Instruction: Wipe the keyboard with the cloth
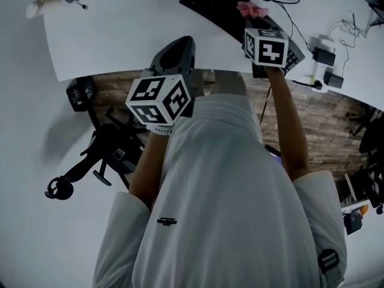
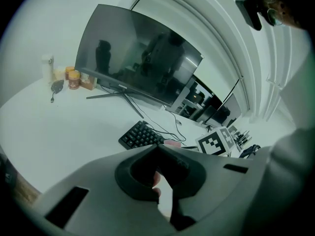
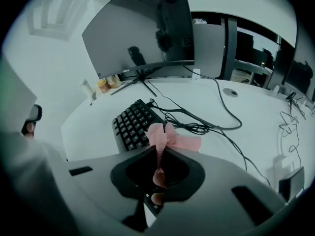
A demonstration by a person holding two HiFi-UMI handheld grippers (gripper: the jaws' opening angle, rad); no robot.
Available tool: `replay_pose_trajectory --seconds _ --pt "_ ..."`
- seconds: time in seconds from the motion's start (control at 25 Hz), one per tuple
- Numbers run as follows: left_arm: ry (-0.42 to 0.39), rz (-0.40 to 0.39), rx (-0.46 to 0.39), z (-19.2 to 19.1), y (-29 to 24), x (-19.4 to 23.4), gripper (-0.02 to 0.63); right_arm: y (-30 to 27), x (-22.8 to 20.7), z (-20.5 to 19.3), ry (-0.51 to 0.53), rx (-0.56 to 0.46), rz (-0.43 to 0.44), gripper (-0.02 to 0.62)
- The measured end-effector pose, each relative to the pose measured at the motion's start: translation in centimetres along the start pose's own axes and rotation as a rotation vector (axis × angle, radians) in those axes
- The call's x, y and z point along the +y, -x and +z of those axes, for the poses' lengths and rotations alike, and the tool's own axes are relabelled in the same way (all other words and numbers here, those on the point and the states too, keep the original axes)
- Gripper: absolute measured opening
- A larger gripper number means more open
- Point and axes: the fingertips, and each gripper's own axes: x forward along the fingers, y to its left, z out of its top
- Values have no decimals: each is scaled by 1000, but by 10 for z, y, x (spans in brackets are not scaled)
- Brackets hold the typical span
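Observation:
A black keyboard (image 1: 217,6) lies on the white desk (image 1: 120,29), and it also shows in the right gripper view (image 3: 132,125) and the left gripper view (image 2: 140,134). My right gripper (image 1: 248,18) is shut on a pink cloth (image 1: 251,9), which bunches out of its jaws just above the keyboard's near end (image 3: 167,134). My left gripper (image 1: 183,43) hovers at the desk's front edge, left of the keyboard and apart from it. Its jaws meet with nothing between them (image 2: 158,147).
A curved monitor (image 2: 138,63) stands behind the keyboard. Black cables (image 3: 197,124) trail from the keyboard's far side. Adapters and a white power strip (image 1: 324,57) sit at the desk's right. Small jars (image 2: 74,78) stand at the back left. An office chair base (image 1: 96,161) is under the desk.

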Motion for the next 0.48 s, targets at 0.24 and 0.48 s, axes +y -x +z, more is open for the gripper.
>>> replay_pose_trajectory --seconds 0.24,0.48 --pt "26 10 -4 4 4 18 14 -14 18 21 29 4 10 31" --pt "48 27 -11 10 7 36 14 -30 35 40 51 6 35 31"
